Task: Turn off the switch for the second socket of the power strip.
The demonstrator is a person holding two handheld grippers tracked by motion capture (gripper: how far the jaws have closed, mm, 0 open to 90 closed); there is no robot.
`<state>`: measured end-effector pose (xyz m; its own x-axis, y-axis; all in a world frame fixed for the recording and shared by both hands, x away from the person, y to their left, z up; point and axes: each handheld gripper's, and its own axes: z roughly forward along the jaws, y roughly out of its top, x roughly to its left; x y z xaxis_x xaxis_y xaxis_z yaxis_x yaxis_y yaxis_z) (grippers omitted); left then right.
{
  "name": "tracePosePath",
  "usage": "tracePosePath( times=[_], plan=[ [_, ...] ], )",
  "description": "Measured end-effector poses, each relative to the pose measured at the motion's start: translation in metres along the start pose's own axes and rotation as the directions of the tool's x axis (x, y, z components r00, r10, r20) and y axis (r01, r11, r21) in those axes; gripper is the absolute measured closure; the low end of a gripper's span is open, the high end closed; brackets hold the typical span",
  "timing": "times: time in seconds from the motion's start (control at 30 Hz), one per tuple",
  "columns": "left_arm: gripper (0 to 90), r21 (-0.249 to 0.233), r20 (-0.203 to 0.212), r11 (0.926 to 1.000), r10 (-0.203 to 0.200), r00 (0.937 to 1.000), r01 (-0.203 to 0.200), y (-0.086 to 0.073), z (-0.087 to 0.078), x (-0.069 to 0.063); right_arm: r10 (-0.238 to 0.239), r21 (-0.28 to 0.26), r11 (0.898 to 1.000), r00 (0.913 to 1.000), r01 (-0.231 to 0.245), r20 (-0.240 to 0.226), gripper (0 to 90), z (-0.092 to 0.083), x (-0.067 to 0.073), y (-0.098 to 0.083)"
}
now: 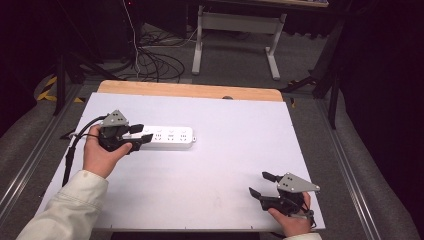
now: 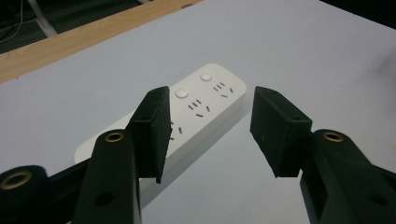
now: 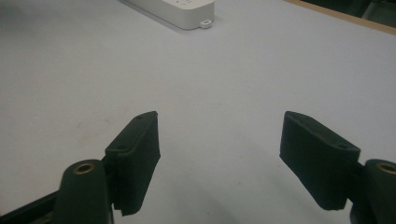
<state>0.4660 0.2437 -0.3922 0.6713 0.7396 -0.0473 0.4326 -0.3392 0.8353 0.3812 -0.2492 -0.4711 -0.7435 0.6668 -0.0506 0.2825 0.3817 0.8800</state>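
1. The left gripper is sitting at the left side of the table, held in the person's left hand. Its two black jaws are standing spread apart, pinching nothing.
2. In the left gripper view, the left gripper is pointing along a white power strip. One jaw is overlapping the strip's near end, while the other is standing over bare table beside it. Whether either jaw is touching the strip cannot be told.
3. The white power strip is lying flat on the left half of the white table, its length running left to right, with rows of sockets facing up.
4. The right gripper is resting near the front right corner of the table, held in the person's right hand. Its jaws are also standing wide apart, empty.
5. In the right gripper view, the right gripper is facing bare tabletop, with one end of the power strip lying well apart, at the top.
6. A cream sleeve is covering the left forearm.
7. A wooden strip is edging the table's far side.
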Motion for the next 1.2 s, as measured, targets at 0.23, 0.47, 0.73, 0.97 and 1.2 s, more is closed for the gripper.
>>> tracePosePath(
  times=[0.23,0.47,0.73,0.97,1.2],
  plan=[
    [51.3,-0.011,-0.006,0.9991,-0.040,0.9992,0.040,0.002,0.015,0.009,0.004,-0.005,1.000,0.9999,-0.004,-0.010,29.0,-0.001,-0.001,0.000],
    [55.8,-0.047,-0.002,0.9975,-0.054,0.9985,0.054,0.001,0.032,0.014,0.004,-0.004,1.000,1.0000,-0.004,-0.007,29.0,-0.001,-0.002,-0.001],
    [68.3,-0.043,-0.005,0.9961,-0.077,0.9970,0.077,-0.003,0.048,0.021,0.005,-0.014,1.000,0.9999,-0.005,-0.013,29.2,-0.002,-0.002,-0.001],
    [71.4,-0.016,-0.063,0.9966,-0.082,0.9947,0.081,-0.009,0.067,0.029,0.008,-0.020,1.000,0.9998,-0.008,-0.017,29.5,-0.003,-0.002,-0.001],
    [79.7,-0.006,-0.080,0.9962,-0.087,0.9930,0.087,-0.012,0.075,0.033,0.009,-0.023,1.000,0.9998,-0.010,-0.020,29.5,-0.003,-0.002,-0.001]
  ],
)
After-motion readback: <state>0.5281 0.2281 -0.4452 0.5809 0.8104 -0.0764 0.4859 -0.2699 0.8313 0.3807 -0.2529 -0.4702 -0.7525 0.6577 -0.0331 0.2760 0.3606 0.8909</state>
